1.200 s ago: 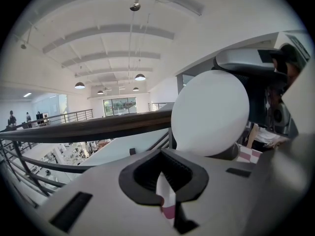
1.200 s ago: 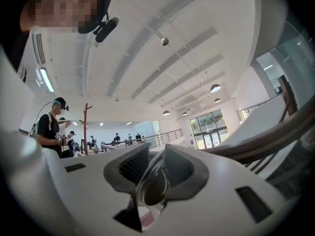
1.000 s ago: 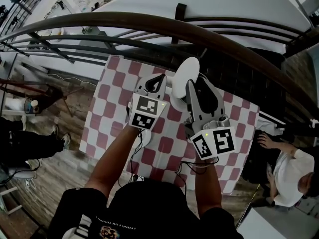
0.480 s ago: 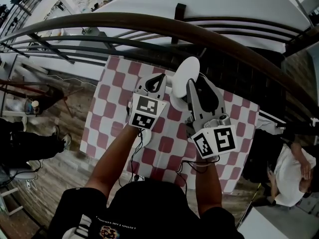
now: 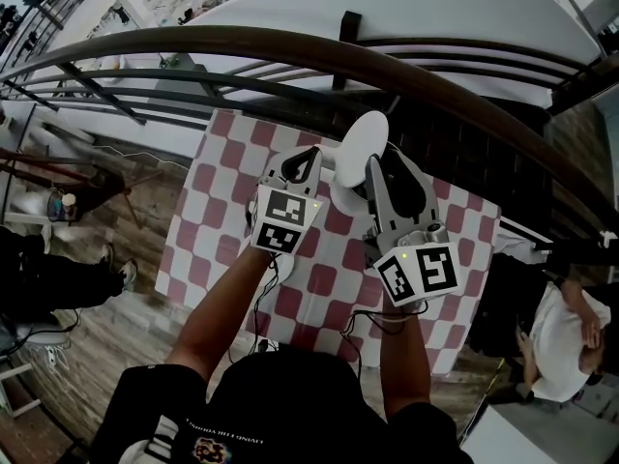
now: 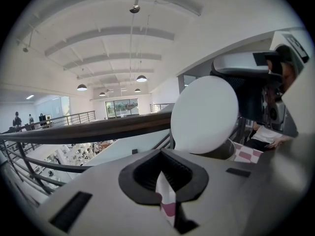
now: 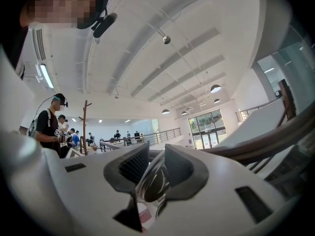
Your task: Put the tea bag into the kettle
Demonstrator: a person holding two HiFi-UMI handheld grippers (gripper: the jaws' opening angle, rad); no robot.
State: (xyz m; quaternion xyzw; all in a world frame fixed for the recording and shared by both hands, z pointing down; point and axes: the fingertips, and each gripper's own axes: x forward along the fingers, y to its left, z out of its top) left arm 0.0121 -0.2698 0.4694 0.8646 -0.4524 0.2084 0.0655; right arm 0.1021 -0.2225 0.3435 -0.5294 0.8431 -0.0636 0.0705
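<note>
Head view: red-white checked desk beside balcony railing; left gripper pinches tea bag; right gripper clamps shiny metal, probably kettle.

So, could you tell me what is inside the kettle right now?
Inside the kettle nothing can be seen: its raised white lid and the right gripper cover the opening. The tea bag is outside it, pinched in the left gripper.
</note>
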